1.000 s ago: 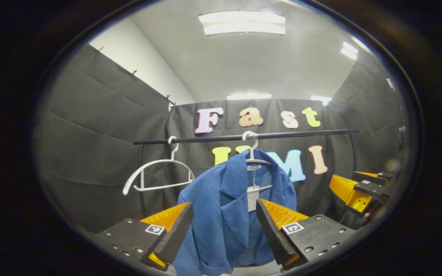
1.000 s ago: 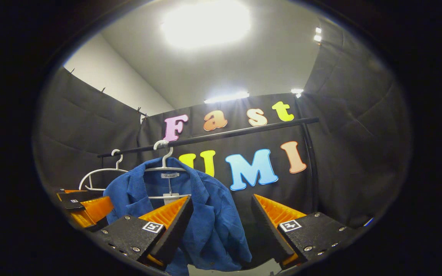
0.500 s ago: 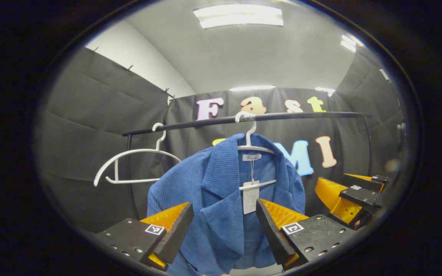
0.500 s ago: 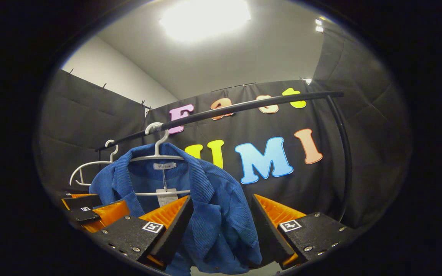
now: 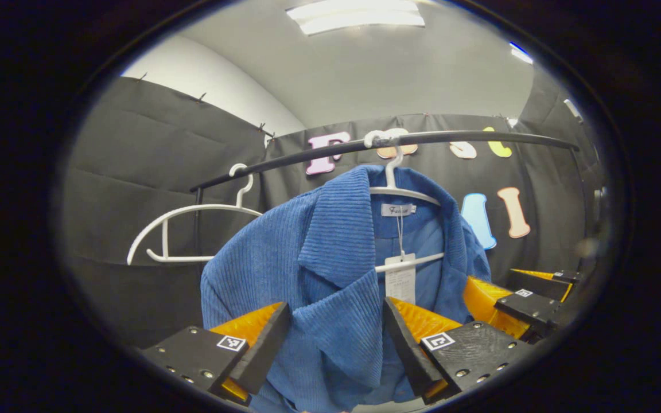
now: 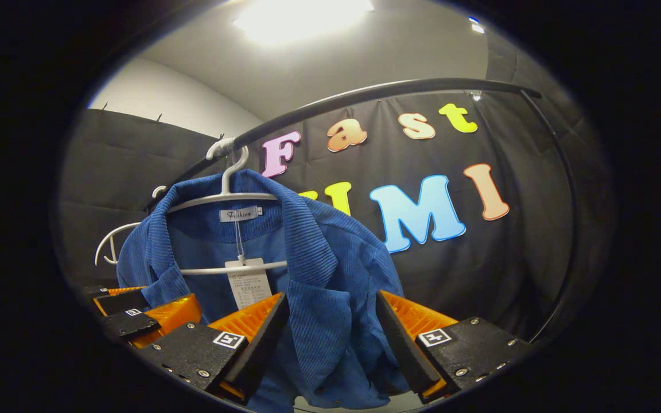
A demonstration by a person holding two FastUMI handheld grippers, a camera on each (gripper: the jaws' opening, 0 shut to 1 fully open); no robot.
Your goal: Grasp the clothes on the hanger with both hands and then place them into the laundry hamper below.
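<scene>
A bare white hanger [image 5: 193, 221] hangs at the left end of the black rail [image 5: 451, 136]. Right of it, the blue corduroy jacket [image 5: 319, 269] hangs on its own hanger, its lapel between the spread fingers of the left gripper [image 5: 336, 338]. The right gripper [image 6: 330, 335], also open, brackets the jacket's right front panel.

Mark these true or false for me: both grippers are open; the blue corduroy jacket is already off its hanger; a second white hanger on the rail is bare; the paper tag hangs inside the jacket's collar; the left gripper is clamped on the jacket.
1. Both grippers are open. True: the left gripper and right gripper each have fingers spread.
2. The blue corduroy jacket is off its hanger. False: it hangs on the white plastic hanger hooked over the black metal rail.
3. A second white hanger is bare. True.
4. A white paper tag hangs below the collar. True.
5. The left gripper is clamped on the jacket. False: its fingers stand apart around the lapel.
</scene>
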